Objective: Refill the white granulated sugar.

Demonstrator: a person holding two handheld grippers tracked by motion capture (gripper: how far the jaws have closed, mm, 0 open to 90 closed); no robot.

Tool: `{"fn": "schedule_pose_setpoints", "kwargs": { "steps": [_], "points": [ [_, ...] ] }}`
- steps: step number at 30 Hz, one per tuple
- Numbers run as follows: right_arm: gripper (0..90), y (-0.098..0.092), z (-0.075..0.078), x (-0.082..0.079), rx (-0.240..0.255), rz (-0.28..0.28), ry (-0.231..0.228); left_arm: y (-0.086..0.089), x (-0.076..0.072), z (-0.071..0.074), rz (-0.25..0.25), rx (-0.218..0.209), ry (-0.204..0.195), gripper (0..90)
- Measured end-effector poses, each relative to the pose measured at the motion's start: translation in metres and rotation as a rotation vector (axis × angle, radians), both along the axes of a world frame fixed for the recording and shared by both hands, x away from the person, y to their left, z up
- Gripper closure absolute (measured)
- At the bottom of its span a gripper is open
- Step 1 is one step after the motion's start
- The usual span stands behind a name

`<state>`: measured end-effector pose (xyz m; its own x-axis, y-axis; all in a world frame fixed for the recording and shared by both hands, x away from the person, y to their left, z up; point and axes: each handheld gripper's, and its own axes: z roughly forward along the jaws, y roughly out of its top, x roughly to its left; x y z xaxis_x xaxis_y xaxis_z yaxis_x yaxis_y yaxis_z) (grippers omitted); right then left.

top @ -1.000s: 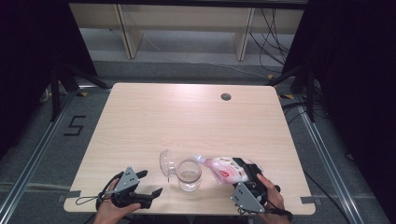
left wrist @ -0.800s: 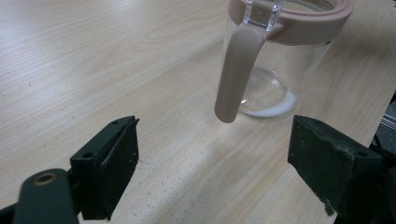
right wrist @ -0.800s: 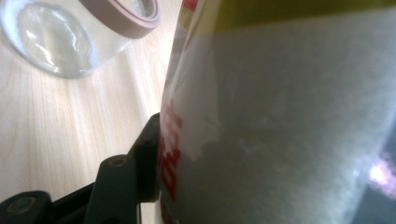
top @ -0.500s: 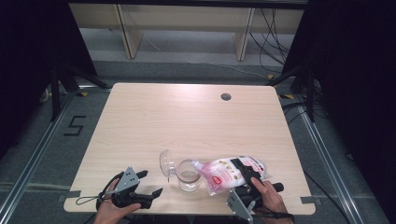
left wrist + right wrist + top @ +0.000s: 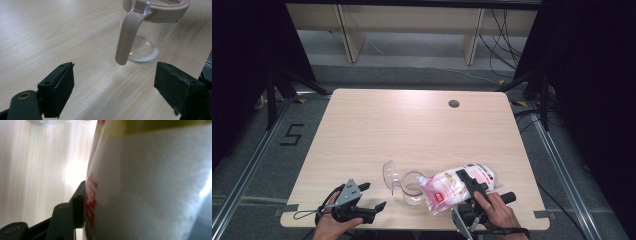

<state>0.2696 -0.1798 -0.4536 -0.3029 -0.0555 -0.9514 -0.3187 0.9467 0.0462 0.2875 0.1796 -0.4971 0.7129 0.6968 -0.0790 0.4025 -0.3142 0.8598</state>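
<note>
A clear glass jar [image 5: 413, 189] with a pink rim stands near the table's front edge, its clear lid [image 5: 389, 175] flipped open to the left. In the left gripper view the jar [image 5: 150, 32] shows a pink strap [image 5: 126, 37] hanging down and a little white powder at its bottom. My right gripper [image 5: 469, 189] is shut on a white and red plastic bag [image 5: 443, 191], held tilted with its left end at the jar's rim. That bag [image 5: 150, 182] presses against one black finger [image 5: 78, 202]. My left gripper [image 5: 373, 196] rests open on the table left of the jar, nothing between its jaws [image 5: 113, 87].
The light wooden table [image 5: 412, 125] has a round cable hole [image 5: 454, 103] at the back right. Dark stands and cables sit on the floor beyond the table's edges.
The right hand has lifted and turned the bag, so its left end now reaches the jar's rim. The left gripper has stayed in place.
</note>
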Motion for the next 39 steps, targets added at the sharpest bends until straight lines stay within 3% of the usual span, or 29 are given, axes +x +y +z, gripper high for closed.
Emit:
{"fn": "schedule_pose_setpoints", "kwargs": {
  "steps": [3,4,5,7,8,10,11,13,14,15,24,26,29,32,34,36,39],
  "points": [
    [46.8,0.0020,0.0021,0.0008,-0.063,0.015,-0.033,-0.0005,0.0000,-0.0004,0.003,-0.005,0.000,16.1],
    [46.9,0.0019,-0.0001,0.0007,-0.048,0.013,-0.032,0.0001,0.0002,-0.0002,-0.001,0.004,0.000,16.1],
    [46.9,0.0027,0.0000,0.0001,-0.066,0.017,-0.050,0.0001,0.0005,-0.0005,-0.003,0.001,-0.001,16.1],
    [47.0,0.0055,0.0014,0.0002,-0.129,0.050,-0.083,-0.0004,0.0006,-0.0008,0.000,-0.007,0.000,16.1],
    [47.1,0.0051,-0.0013,-0.0016,-0.111,0.021,-0.073,-0.0004,0.0001,-0.0005,0.005,-0.005,0.004,16.1],
    [47.3,0.0072,0.0013,0.0008,-0.142,0.069,-0.112,0.0005,0.0005,-0.0004,-0.002,0.000,0.003,16.1],
    [47.3,0.0072,0.0001,-0.0001,-0.133,0.049,-0.104,0.0006,0.0006,-0.0004,-0.004,0.000,0.003,16.1],
    [47.4,0.0086,0.0030,-0.0003,-0.177,0.039,-0.090,0.0004,0.0001,-0.0003,0.001,0.003,0.003,16.1],
    [47.5,0.0078,0.0003,0.0014,-0.153,0.068,-0.135,-0.0002,0.0000,-0.0006,0.005,-0.004,0.003,16.1],
    [47.5,0.0087,0.0038,0.0028,-0.201,0.100,-0.162,-0.0005,0.0000,-0.0006,0.005,-0.007,0.002,16.1],
    [48.1,0.0081,0.0057,0.0024,-0.224,0.087,-0.186,0.0001,0.0007,-0.0010,-0.001,-0.003,0.004,16.1],
    [48.2,0.0072,0.0049,0.0022,-0.206,0.077,-0.178,-0.0005,0.0005,-0.0010,0.000,-0.008,-0.002,16.2],
    [48.4,0.0065,0.0074,0.0024,-0.243,0.077,-0.198,-0.0002,0.0007,-0.0012,-0.001,-0.002,-0.001,16.2],
    [48.5,0.0054,0.0046,0.0017,-0.222,0.061,-0.183,-0.0002,0.0010,-0.0018,0.001,-0.001,0.003,16.1],
    [48.5,0.0060,0.0058,0.0014,-0.245,0.064,-0.185,-0.0005,0.0010,-0.0017,-0.001,-0.007,-0.002,16.1],
    [48.6,0.0060,0.0044,0.0013,-0.229,0.065,-0.194,-0.0005,0.0009,-0.0016,-0.001,-0.008,-0.003,16.1],
    [48.7,0.0068,0.0057,0.0018,-0.250,0.077,-0.208,-0.0011,0.0008,-0.0020,0.002,-0.014,-0.002,16.1]
  ]
}}
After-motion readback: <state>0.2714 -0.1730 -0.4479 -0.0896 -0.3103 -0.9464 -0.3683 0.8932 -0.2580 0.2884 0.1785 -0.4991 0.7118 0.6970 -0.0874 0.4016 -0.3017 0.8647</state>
